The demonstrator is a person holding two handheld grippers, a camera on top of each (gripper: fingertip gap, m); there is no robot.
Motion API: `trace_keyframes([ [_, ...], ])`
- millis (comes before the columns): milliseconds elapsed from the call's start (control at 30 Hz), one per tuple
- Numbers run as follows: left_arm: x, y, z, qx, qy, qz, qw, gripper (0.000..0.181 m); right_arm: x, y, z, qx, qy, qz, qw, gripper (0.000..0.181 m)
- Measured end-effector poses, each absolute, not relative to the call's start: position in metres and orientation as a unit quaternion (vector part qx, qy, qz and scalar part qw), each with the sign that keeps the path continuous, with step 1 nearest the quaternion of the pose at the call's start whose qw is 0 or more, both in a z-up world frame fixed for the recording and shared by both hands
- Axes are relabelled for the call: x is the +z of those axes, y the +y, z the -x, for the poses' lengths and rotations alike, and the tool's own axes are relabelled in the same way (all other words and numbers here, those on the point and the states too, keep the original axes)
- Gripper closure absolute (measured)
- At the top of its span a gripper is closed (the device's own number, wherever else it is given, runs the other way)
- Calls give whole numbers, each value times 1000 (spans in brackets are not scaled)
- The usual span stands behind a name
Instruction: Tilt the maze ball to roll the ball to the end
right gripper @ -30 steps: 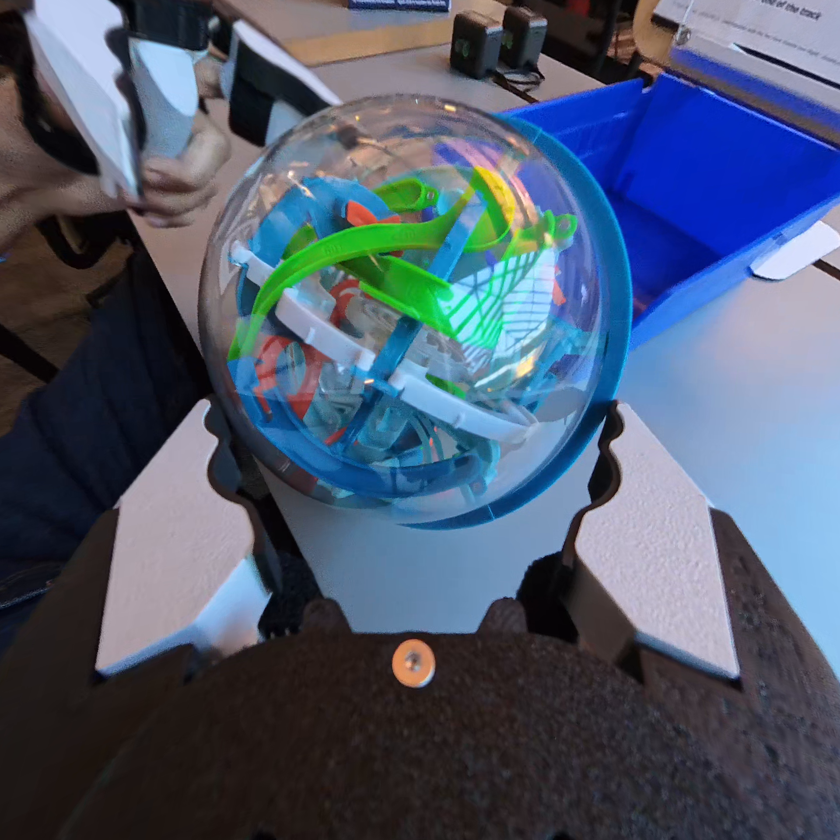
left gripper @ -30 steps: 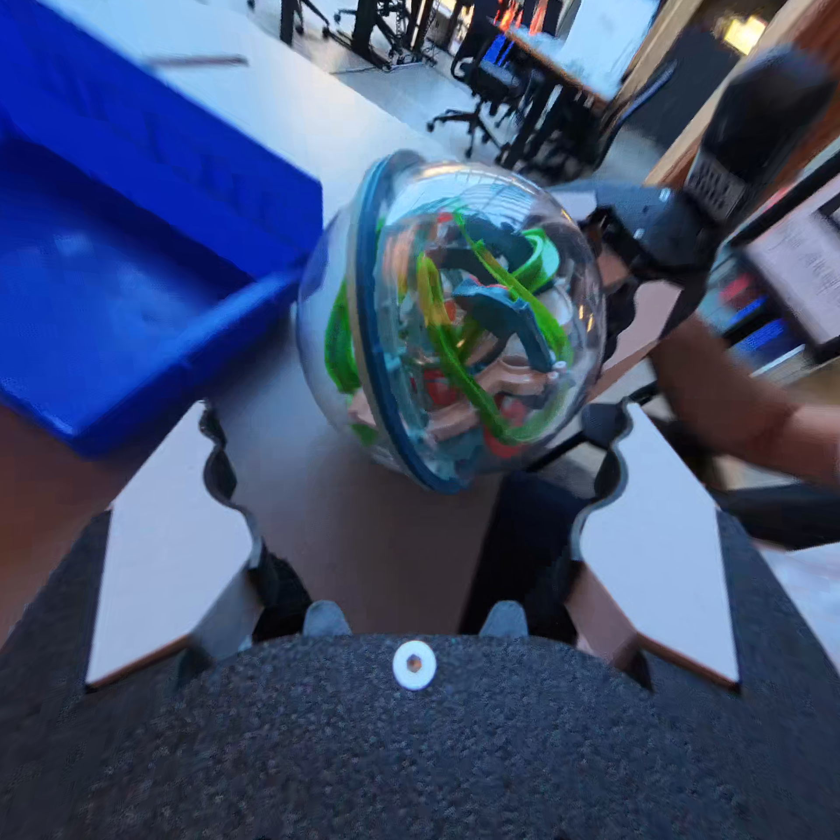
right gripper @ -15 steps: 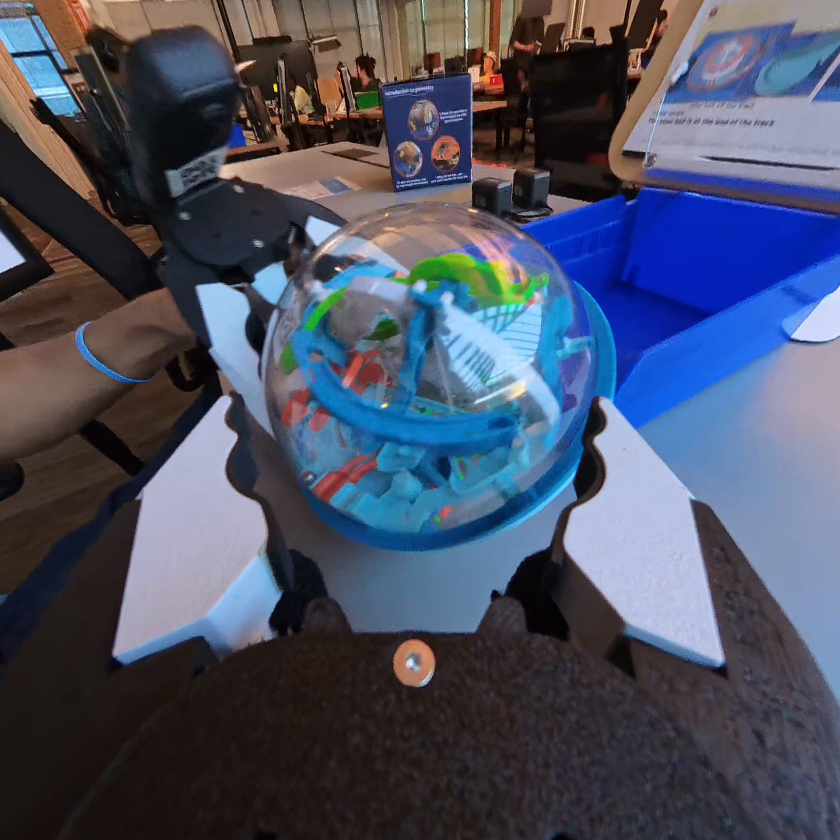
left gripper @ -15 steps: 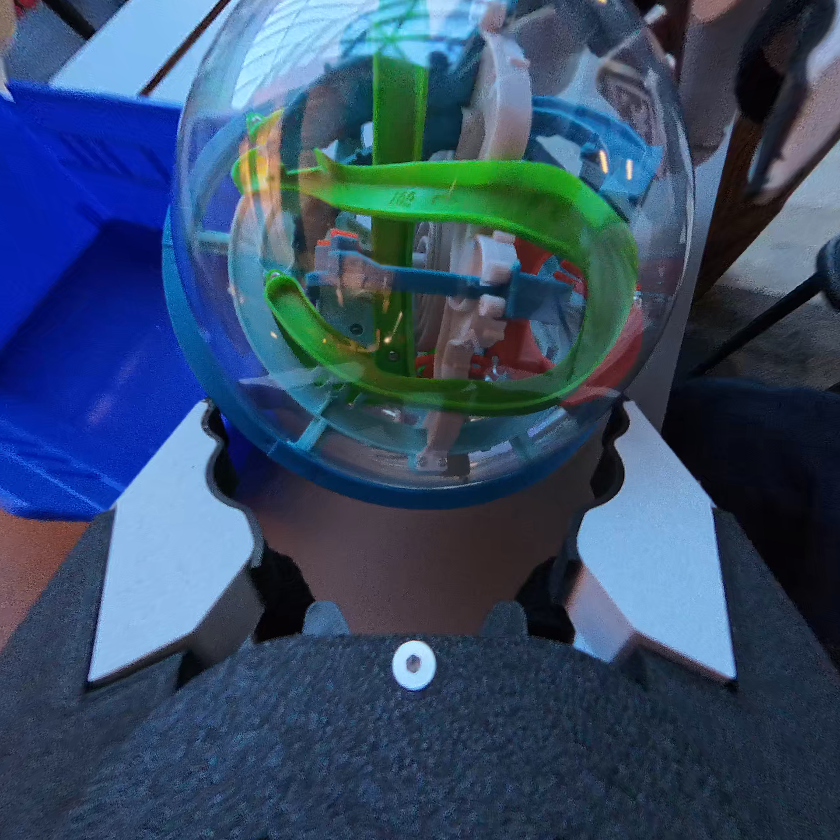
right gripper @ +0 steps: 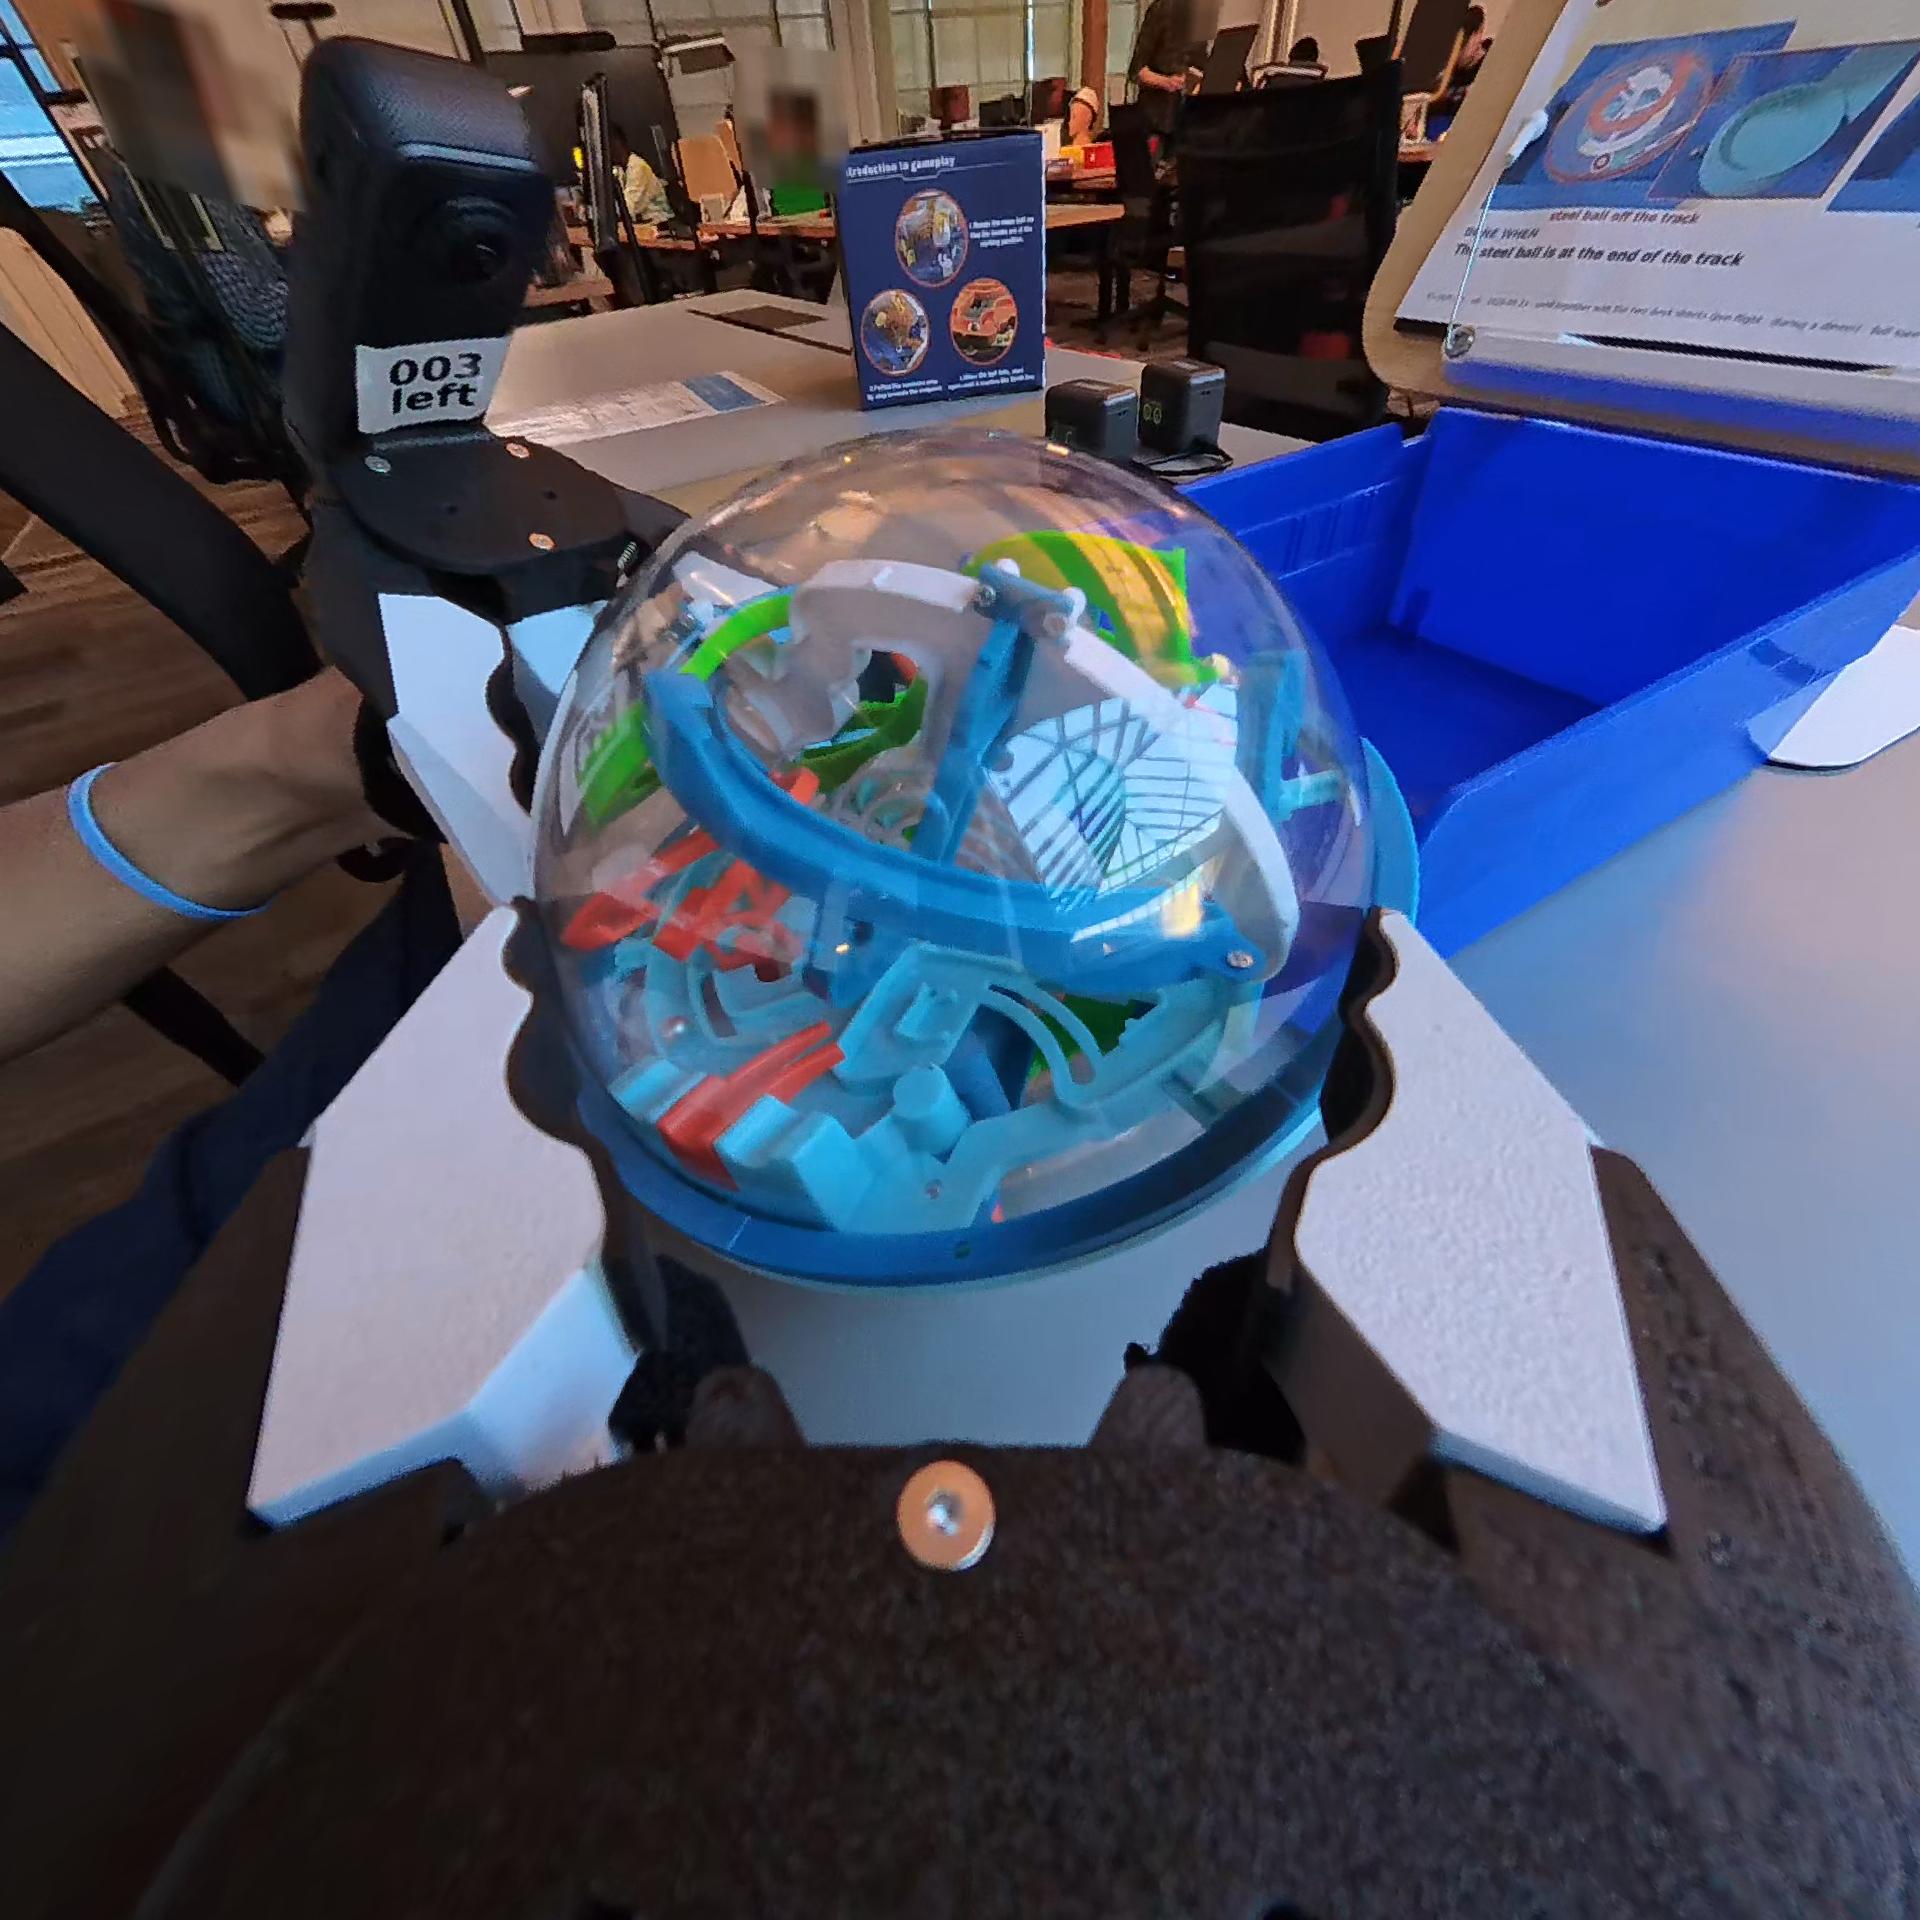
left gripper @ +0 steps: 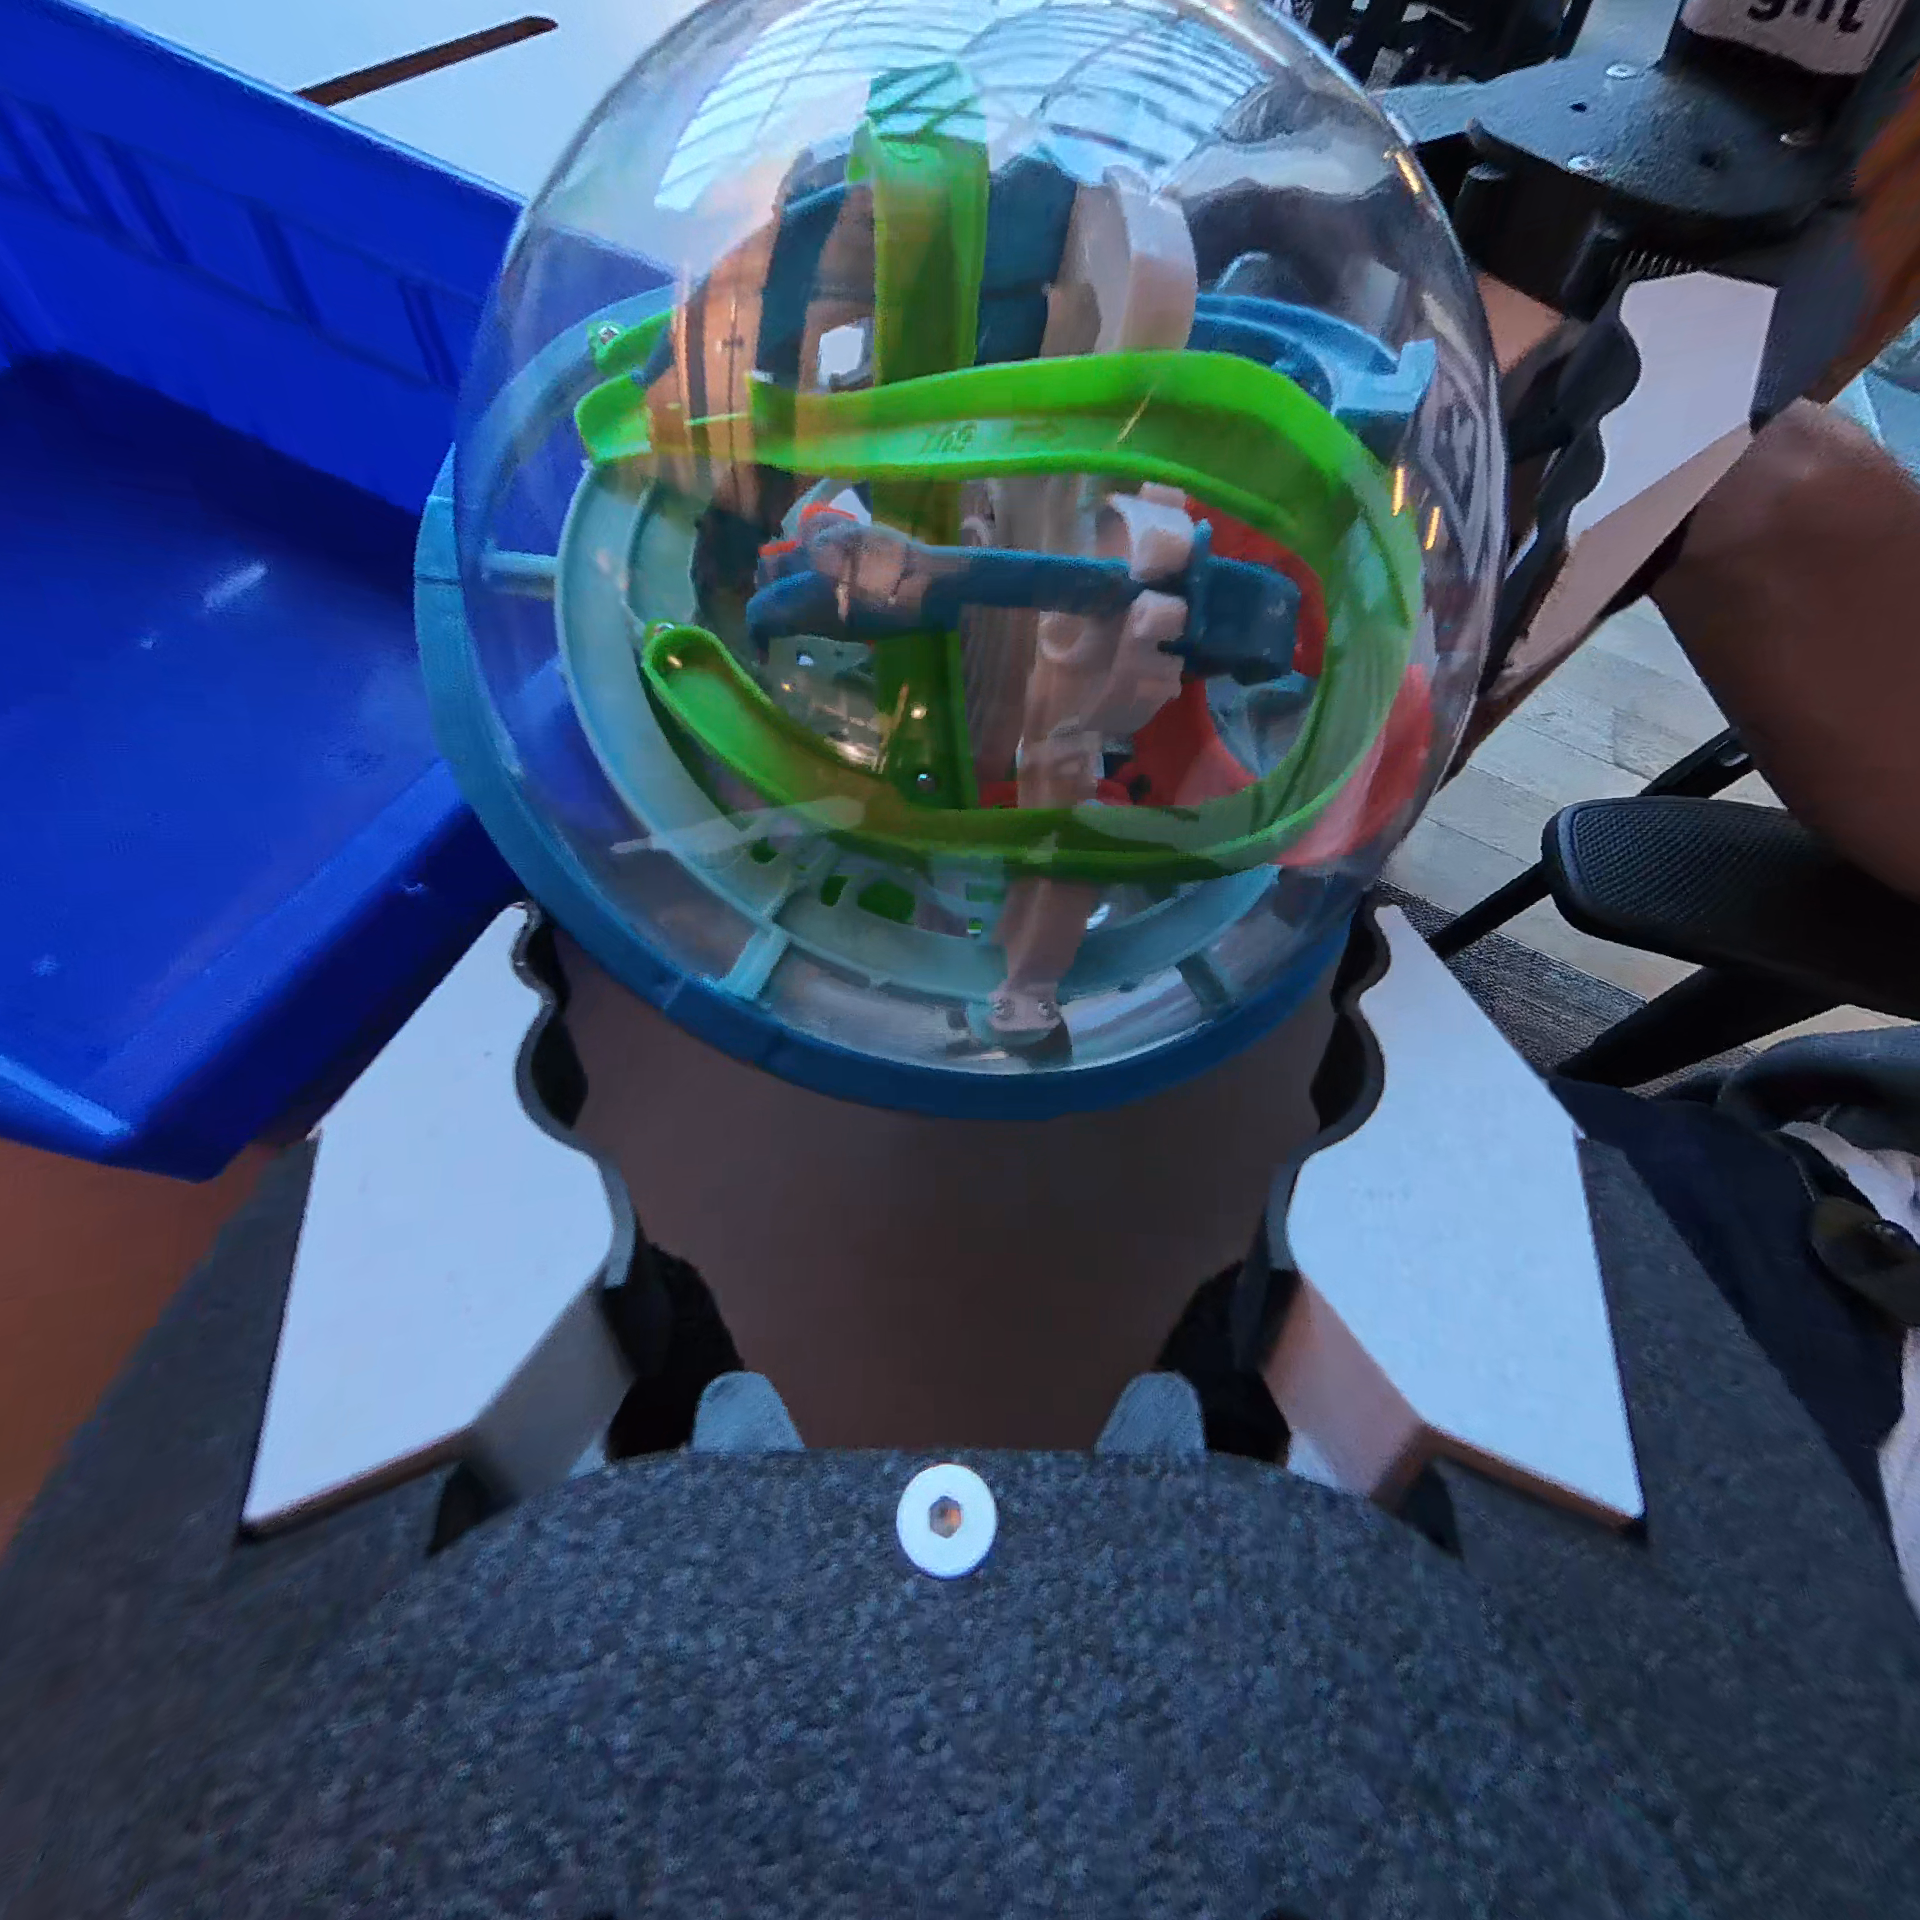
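Between both grippers, maze ball (left gripper: 966, 582), labelled left gripper (right gripper: 457, 665)

A clear maze ball (left gripper: 956, 582), laced with green, blue and red tracks, sits between the tips of the left tongs (left gripper: 948, 987), its blue rim touching both white fingers (left gripper: 436, 1195). A blue bin (left gripper: 197, 644) lies just beside it on the counter (left gripper: 925, 1236), with the right tongs (left gripper: 1662, 197) behind the ball.

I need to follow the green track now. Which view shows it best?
The left wrist view: the green track loops across the front of the maze ball, nearly unbroken. In the right wrist view only short green pieces show near the top, behind blue and white rails.
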State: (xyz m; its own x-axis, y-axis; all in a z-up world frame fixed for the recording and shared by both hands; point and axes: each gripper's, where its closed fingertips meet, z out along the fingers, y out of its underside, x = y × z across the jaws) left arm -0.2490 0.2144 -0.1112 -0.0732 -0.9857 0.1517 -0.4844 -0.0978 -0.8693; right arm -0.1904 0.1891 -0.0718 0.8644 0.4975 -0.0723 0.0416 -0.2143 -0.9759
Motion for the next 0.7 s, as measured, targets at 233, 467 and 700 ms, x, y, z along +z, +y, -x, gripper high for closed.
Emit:
trace_keyframes([
  [233,-142,190,269,-371,682,590,221,22,-60,189,198,196,-184,754,599,36],
  [467,-139,193,279,-349,699,587,212,30,-57,190,198,215,-175,755,595,36],
  [700,-56,198,246,-367,719,467,361,22,-56,194,196,233,-164,746,602,36],
])
